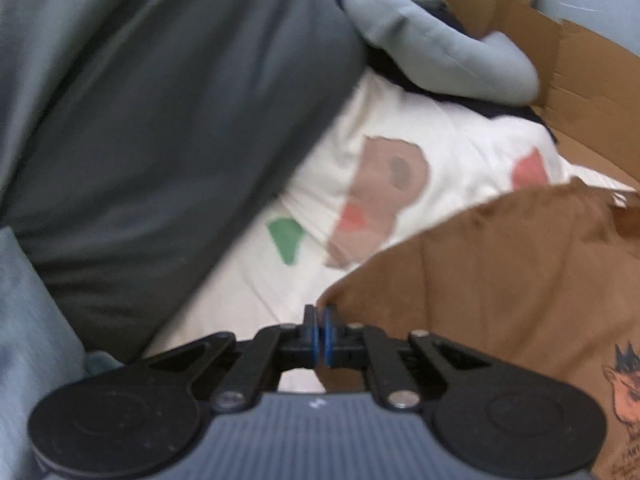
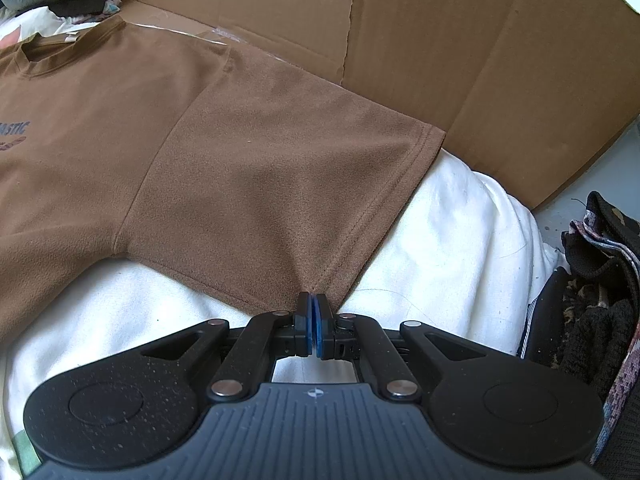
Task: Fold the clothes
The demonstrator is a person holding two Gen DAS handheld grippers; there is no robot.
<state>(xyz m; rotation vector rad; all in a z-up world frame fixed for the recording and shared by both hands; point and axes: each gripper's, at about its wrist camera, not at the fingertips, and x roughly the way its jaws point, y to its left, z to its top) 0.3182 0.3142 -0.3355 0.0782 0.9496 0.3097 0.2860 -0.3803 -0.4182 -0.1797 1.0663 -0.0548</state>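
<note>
Your left tongs (image 1: pixel 321 312) and right tongs (image 2: pixel 313 308) each pinch a hem corner of the soft, limp brown T-shirt (image 2: pixel 224 152).

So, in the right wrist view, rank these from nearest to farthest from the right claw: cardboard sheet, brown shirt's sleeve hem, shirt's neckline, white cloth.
1. Sleeve hem, pinched in the right claw.
2. White cloth, just below and beside the claw.
3. Neckline, upper left.
4. Cardboard sheet, along the top; too close to call against the neckline.
</note>
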